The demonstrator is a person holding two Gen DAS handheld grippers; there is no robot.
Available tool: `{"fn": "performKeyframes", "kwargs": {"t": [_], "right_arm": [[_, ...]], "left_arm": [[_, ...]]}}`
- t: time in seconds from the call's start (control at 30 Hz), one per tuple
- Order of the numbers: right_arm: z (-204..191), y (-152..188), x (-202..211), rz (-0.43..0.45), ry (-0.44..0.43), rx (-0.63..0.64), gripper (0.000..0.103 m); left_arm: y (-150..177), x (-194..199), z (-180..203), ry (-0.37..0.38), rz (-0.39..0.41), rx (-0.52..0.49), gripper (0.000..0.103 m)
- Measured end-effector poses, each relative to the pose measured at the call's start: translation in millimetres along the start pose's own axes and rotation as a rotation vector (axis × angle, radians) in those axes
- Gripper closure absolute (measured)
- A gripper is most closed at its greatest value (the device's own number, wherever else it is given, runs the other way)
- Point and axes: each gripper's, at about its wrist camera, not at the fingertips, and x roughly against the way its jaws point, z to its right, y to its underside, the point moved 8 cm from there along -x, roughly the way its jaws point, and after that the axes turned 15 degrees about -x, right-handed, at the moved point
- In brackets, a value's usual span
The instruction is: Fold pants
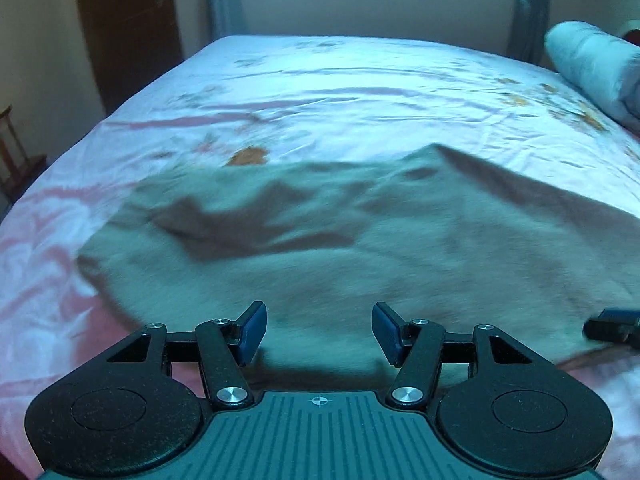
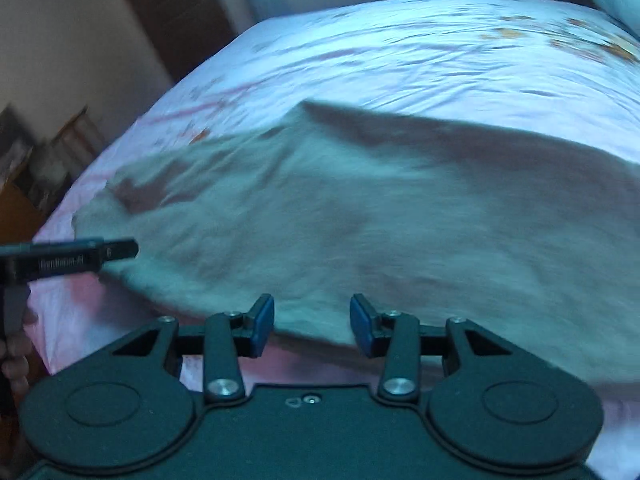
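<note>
Hovering Over the Pants, Both Tongs Empty

Hanging above the near hem, the left gripper [image 1: 319,330] is gaping with nothing between its pads. The right gripper [image 2: 312,325] is standing parted too, gripping nothing. The beige pants [image 1: 360,240] are lying spread toward twelve o'clock on the floral bedsheet [image 1: 320,92], a pillow [image 1: 592,64] sitting at two o'clock.

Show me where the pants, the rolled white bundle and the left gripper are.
pants [image 1: 360,248], left wrist view, middle of the fabric
rolled white bundle [image 1: 592,64], left wrist view, its side
left gripper [image 1: 319,332], left wrist view, between its open fingertips
</note>
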Motion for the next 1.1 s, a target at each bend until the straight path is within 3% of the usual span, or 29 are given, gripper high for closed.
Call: {"fn": "performKeyframes", "kwargs": {"t": [0.07, 0.13, 0.27, 0.43, 0.6, 0.77, 0.87, 0.97, 1.1], "right_arm": [[13.8, -10.6, 14.9, 0.055, 0.012, -0.054, 0.06], [27.9, -17.8, 26.1, 0.1, 0.041, -0.076, 0.046], [63.8, -19.3, 38.8, 0.139, 0.137, -0.093, 0.049], [128.6, -13.0, 58.9, 0.164, 0.259, -0.175, 0.052], [163.0, -13.8, 88.0, 0.243, 0.261, -0.279, 0.053], [162.4, -14.3, 86.4, 0.239, 0.291, -0.252, 0.052], [180.6, -12.7, 93.8, 0.238, 0.31, -0.287, 0.053], [204.6, -17.4, 123.9, 0.325, 0.333, -0.359, 0.049], [262.0, -16.6, 159.9, 0.395, 0.39, -0.538, 0.043]], "left_arm": [[-5.9, -0.6, 17.4, 0.034, 0.007, -0.003, 0.044], [-10.4, -3.4, 38.3, 0.061, 0.014, -0.025, 0.044], [1.8, -21.2, 63.7, 0.093, -0.059, -0.024, 0.044], [-0.8, -13.6, 67.6, 0.074, -0.051, -0.032, 0.043], [-18.3, -1.7, 95.7, 0.14, -0.001, -0.045, 0.042], [-17.6, -9.5, 137.2, 0.199, -0.044, -0.095, 0.042], [-14.7, -6.2, 136.1, 0.189, -0.033, -0.092, 0.042], [-19.9, 3.6, 120.5, 0.184, -0.011, -0.037, 0.041], [-25.1, 5.6, 96.1, 0.13, 0.007, -0.02, 0.031]]}}
